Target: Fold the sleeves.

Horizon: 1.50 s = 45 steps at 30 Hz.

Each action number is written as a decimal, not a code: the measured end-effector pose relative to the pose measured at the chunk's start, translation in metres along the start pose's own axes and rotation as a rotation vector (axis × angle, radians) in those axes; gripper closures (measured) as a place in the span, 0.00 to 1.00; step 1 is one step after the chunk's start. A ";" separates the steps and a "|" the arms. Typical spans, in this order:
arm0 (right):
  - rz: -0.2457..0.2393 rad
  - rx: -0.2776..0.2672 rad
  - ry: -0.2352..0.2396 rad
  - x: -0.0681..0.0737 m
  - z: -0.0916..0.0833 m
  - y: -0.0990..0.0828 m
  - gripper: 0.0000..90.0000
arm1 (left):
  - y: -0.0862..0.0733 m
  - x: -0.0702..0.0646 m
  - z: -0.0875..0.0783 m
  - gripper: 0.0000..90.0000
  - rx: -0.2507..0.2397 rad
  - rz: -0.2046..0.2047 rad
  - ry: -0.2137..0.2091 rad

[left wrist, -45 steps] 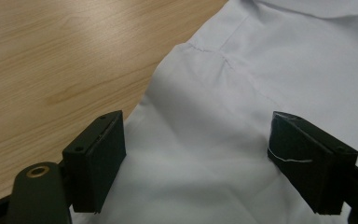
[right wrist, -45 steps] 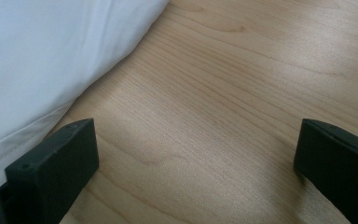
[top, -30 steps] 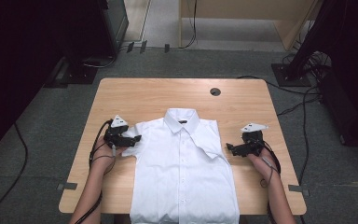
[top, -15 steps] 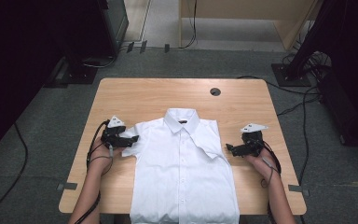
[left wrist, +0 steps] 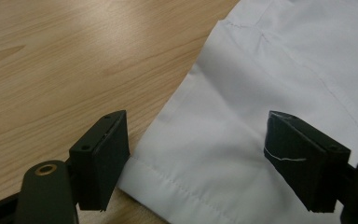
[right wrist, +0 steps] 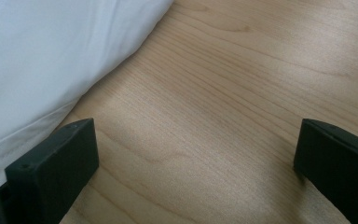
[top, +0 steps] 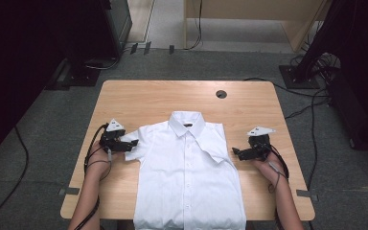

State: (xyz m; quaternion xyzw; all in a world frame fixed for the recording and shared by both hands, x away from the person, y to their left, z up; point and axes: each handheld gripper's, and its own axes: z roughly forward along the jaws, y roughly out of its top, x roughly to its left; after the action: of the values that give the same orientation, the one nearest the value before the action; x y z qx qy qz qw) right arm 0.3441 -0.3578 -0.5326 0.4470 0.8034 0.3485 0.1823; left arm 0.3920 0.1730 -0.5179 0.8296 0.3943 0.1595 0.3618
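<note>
A white short-sleeved shirt (top: 187, 177) lies flat and buttoned on the wooden table (top: 158, 98), collar away from me. Its right-hand sleeve (top: 213, 152) is folded in over the body. The left-hand sleeve (top: 135, 140) is spread outward. My left gripper (top: 126, 144) is open at that sleeve's hem. In the left gripper view, the hemmed sleeve (left wrist: 223, 154) lies between the two spread jaws of the left gripper (left wrist: 200, 163). My right gripper (top: 235, 153) is open just beside the shirt's right edge. The right gripper (right wrist: 196, 172) has bare wood between its jaws, and the shirt (right wrist: 42, 60) lies by the left jaw.
A round cable hole (top: 221, 94) sits near the table's far edge. Bare wood stretches beyond the collar and along both sides of the shirt. Dark equipment, cables (top: 311, 110) and a light wooden desk (top: 249, 19) stand on the grey carpet around the table.
Almost nothing differs. The right gripper has drifted a touch nearer the shirt's side, and the left gripper stays at the sleeve hem.
</note>
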 end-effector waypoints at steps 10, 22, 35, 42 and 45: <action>0.000 0.000 0.000 0.000 0.000 0.000 0.00 | -0.005 0.008 -0.003 0.25 -0.006 -0.021 0.015; 0.002 0.000 -0.003 0.000 0.000 0.000 0.00 | -0.009 0.009 -0.006 0.35 -0.025 -0.018 0.047; 0.003 -0.001 -0.004 0.001 0.000 0.000 0.00 | -0.010 0.007 -0.011 0.72 -0.035 -0.040 0.043; 0.006 -0.001 -0.008 0.001 0.000 0.000 0.00 | -0.007 0.004 -0.010 0.94 -0.022 -0.075 0.011; 0.008 -0.002 -0.011 0.001 0.000 0.000 0.00 | -0.007 0.003 -0.010 0.95 -0.019 -0.069 0.014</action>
State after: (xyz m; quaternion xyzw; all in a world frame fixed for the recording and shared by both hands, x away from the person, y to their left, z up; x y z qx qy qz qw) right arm 0.3440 -0.3571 -0.5326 0.4519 0.8003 0.3475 0.1857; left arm 0.3851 0.1832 -0.5164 0.8109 0.4237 0.1567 0.3721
